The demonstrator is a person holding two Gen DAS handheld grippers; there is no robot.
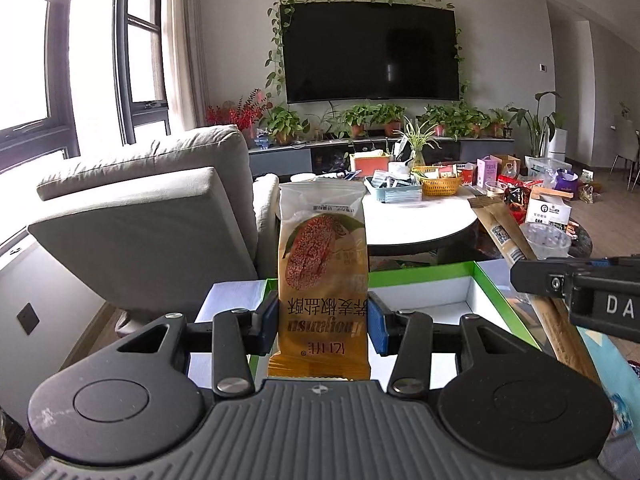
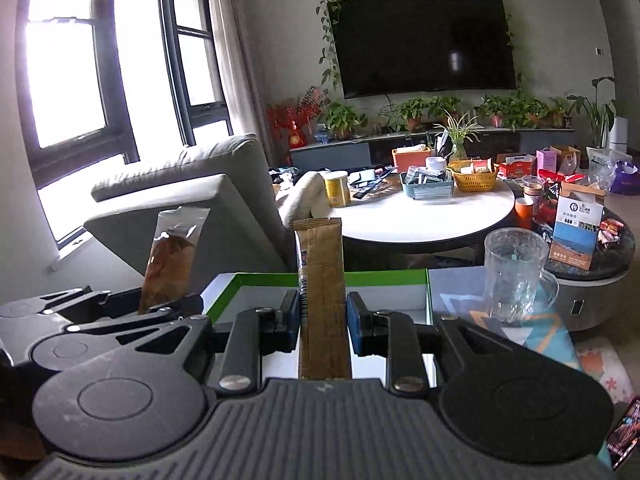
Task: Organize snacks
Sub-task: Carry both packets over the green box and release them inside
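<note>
Both tongs grip: the left gripper [image 1: 323,316] clamps an orange biscuit packet [image 1: 323,264], the right gripper [image 2: 323,322] a brown stick sachet [image 2: 322,280], both upright above the green-edged box [image 2: 332,280]'s near edge. Lower each flat inside before releasing. Whatever lies on the box floor is hidden behind the tongs.

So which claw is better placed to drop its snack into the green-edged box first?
Probably the right claw. Its brown stick sachet sits directly in line with the open box. The left claw, holding the orange cake packet, lines up with the box's left edge.
</note>
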